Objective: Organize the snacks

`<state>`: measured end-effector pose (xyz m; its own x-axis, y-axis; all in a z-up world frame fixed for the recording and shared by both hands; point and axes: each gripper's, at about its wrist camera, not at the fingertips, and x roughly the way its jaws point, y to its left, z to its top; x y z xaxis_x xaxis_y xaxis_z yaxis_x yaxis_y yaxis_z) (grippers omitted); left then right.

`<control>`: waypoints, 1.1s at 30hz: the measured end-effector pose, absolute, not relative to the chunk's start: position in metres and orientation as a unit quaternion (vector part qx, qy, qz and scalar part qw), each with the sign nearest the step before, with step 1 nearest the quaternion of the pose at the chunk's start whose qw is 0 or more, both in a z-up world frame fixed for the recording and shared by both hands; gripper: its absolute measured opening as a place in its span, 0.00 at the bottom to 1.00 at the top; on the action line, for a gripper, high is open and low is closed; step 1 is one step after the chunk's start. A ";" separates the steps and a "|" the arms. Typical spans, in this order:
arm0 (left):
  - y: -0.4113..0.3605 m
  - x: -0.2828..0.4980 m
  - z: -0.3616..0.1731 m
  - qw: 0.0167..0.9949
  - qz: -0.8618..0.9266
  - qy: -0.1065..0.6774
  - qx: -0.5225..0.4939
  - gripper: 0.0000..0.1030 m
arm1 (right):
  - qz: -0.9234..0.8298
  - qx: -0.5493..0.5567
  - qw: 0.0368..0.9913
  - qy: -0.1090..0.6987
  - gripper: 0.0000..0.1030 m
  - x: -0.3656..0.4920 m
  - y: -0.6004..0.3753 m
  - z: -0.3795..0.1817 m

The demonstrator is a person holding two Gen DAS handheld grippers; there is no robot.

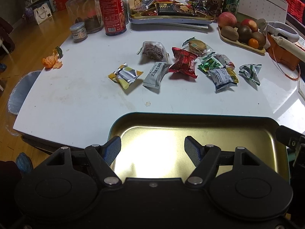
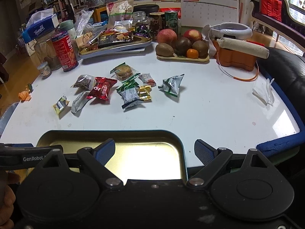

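The left hand-held gripper [image 1: 152, 148] hangs over the gold tray [image 1: 247, 127] at the near edge of the white tabletop [image 1: 76, 99], its blue-padded fingers [image 1: 112, 150] spread wide with nothing between them. The right hand-held gripper [image 2: 154, 152] is likewise spread and holds nothing; its left finger sits over the tray [image 2: 57, 135] and its right finger over bare tabletop [image 2: 219, 114], just past the tray's right rim.

The loose snacks lie in a scattered cluster toward 12 o'clock from the tray, well apart from it. In the left wrist view, a yellow-and-silver packet [image 1: 124, 74] lies at the 9 o'clock end of the cluster, with a grey packet [image 1: 156, 74] just beside it. A red packet [image 1: 184, 62] touches the grey one. A clear bag of dark pieces [image 1: 153, 50] and a wrapped biscuit [image 1: 197, 46] sit at the far side. A green wrapper [image 1: 208, 64], a blue-and-white packet [image 1: 222, 78] and a small gold piece [image 1: 233, 74] bunch together toward 3 o'clock, and a white-and-green pouch [image 1: 250, 72] lies alone at that end.

Farther off stand a red tin [image 1: 112, 12], a second tray of snacks [image 1: 171, 18] and a fruit dish [image 1: 240, 43]. A peeled mandarin [image 1: 50, 61] rests near the tabletop's 9 o'clock edge.
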<state>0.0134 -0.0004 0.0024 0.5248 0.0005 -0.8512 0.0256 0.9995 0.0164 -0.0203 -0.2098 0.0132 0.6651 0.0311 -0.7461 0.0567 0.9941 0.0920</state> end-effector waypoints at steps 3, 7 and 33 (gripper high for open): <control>-0.002 0.019 0.006 0.872 -0.015 0.488 0.009 0.72 | -0.005 0.053 0.913 0.405 0.92 -0.015 -0.209 0.018; -0.007 0.027 0.011 0.873 -0.020 0.486 0.015 0.72 | 0.001 0.053 0.914 0.403 0.92 -0.006 -0.209 0.026; -0.004 0.033 0.010 0.871 -0.007 0.491 0.011 0.72 | -0.001 0.041 0.908 0.417 0.92 0.004 -0.206 0.023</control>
<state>0.0331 -0.0040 0.0097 0.5169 -0.0010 -0.8561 0.0217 0.9997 0.0120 0.0037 -0.2059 0.0229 0.6515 0.0335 -0.7579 0.0355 0.9966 0.0745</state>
